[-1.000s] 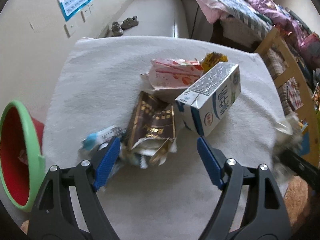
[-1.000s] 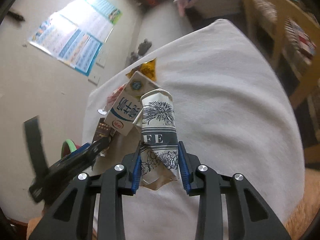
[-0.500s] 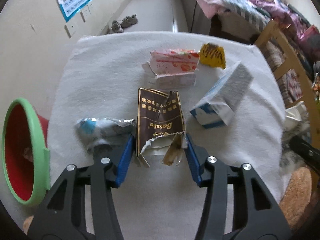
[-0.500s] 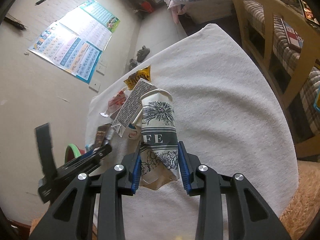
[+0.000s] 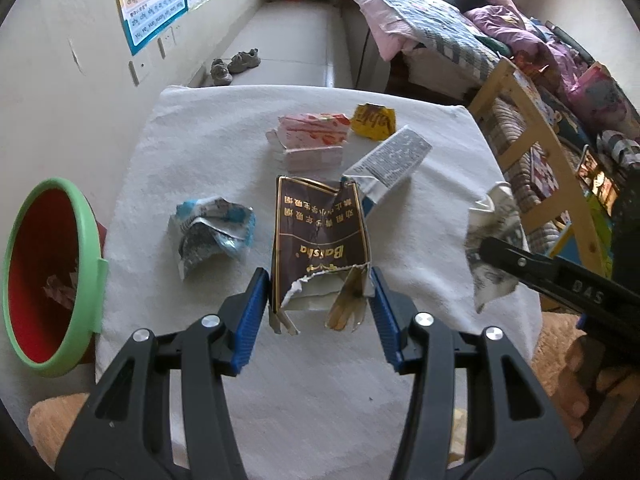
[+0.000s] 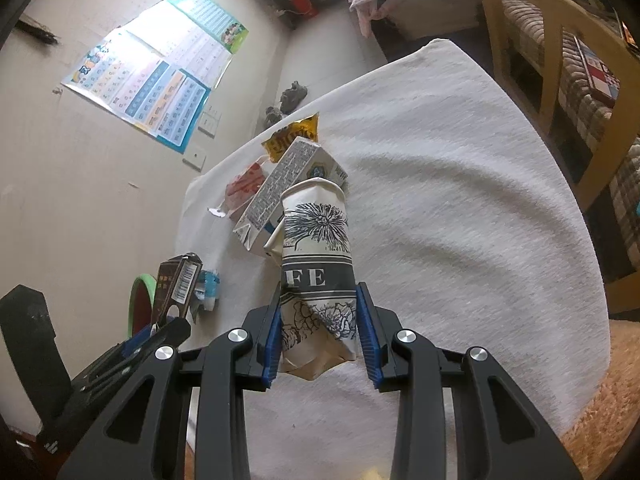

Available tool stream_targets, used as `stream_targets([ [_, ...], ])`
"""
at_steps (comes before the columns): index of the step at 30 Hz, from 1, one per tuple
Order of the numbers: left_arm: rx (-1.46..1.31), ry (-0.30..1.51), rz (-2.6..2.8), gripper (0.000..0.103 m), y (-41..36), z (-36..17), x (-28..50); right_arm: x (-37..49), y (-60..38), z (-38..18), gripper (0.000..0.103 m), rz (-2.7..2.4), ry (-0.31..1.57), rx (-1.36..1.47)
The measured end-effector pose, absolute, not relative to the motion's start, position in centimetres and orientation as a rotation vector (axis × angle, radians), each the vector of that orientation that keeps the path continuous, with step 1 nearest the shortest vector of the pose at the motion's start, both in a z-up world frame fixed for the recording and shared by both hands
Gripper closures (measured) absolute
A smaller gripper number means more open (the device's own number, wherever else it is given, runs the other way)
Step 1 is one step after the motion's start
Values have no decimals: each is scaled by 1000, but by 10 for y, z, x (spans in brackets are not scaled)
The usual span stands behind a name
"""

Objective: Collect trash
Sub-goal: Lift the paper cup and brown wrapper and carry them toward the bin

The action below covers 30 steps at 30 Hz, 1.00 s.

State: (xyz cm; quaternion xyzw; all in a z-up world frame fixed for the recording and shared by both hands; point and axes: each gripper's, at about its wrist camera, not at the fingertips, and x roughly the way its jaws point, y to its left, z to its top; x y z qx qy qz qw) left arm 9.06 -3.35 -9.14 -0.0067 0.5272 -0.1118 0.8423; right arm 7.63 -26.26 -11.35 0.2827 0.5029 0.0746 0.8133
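My left gripper is shut on a torn brown cigarette pack and holds it above the white-clothed table. A crumpled blue and silver wrapper, a pink strawberry carton, a yellow wrapper and a white and blue milk carton lie on the cloth. My right gripper is shut on a crushed paper coffee cup with flower drawings. That cup shows at the right of the left wrist view. The left gripper's fingers with the pack show at the lower left of the right wrist view.
A bin with a green rim and red inside stands left of the table and holds some scraps. A wooden chair and a bed piled with clothes stand to the right. Shoes lie on the floor beyond the table. A poster hangs on the wall.
The left gripper closed on the brown cigarette pack and lifted it off the cloth, drawing back from the other litter. The milk carton tipped over. The right gripper kept its hold on the cup.
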Motion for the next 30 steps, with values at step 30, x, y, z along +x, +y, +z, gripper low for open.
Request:
stream_targets([
  [30, -86, 1056, -184, 54, -3, -69, 80, 71, -244, -95, 70, 208, 1048, 589],
])
